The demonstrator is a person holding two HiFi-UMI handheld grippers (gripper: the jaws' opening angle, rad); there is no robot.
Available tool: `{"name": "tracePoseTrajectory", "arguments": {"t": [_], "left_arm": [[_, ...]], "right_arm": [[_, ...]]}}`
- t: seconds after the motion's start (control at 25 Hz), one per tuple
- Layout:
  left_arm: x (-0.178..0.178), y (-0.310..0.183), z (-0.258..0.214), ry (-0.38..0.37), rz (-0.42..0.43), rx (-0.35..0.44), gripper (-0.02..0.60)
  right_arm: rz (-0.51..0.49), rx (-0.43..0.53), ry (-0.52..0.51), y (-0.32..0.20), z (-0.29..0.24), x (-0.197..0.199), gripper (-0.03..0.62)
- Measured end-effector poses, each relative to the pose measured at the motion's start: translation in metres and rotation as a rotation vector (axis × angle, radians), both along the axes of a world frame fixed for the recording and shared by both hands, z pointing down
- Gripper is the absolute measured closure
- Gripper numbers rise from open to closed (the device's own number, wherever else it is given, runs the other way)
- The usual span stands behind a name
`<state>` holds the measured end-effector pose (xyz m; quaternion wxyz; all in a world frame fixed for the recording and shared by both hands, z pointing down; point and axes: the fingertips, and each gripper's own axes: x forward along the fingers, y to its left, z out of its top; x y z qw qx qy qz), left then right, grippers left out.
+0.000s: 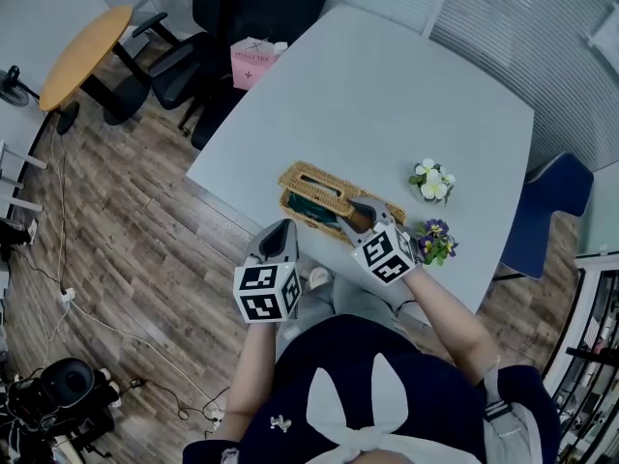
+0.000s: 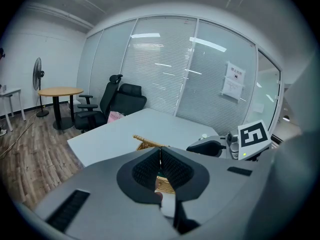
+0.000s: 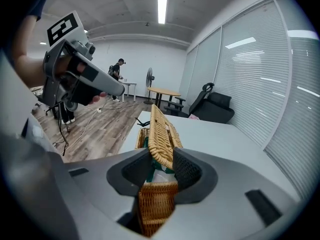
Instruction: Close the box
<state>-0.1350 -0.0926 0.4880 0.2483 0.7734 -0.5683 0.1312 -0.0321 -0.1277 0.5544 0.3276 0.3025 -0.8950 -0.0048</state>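
A wicker box with a green lining stands near the front edge of the grey table. Its woven lid is lifted and tilted up toward the far side. My right gripper is shut on the lid's near end. In the right gripper view the lid stands on edge between the pads of the right gripper, above the box body. My left gripper hovers at the table's front edge, left of the box. It is shut with nothing in it, and its jaws meet in the left gripper view.
Two small flower pots stand right of the box, one white and one purple. Black office chairs and a pink bag are at the far end. A blue chair is at the right, and a round wooden table is far left.
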Motion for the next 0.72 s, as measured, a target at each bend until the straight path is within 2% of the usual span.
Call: {"name": "tracePoseTrajectory", "arguments": {"t": [0.28, 0.72], "left_arm": [[-0.001, -0.001, 0.002, -0.001, -0.001, -0.001, 0.558], [-0.002, 0.001, -0.003, 0.001, 0.003, -0.002, 0.558]], "right_arm": [[-0.042, 0.027, 0.072, 0.006, 0.010, -0.003, 0.455], [-0.107, -0.019, 0.127, 0.018, 0.019, -0.010, 0.425]]}}
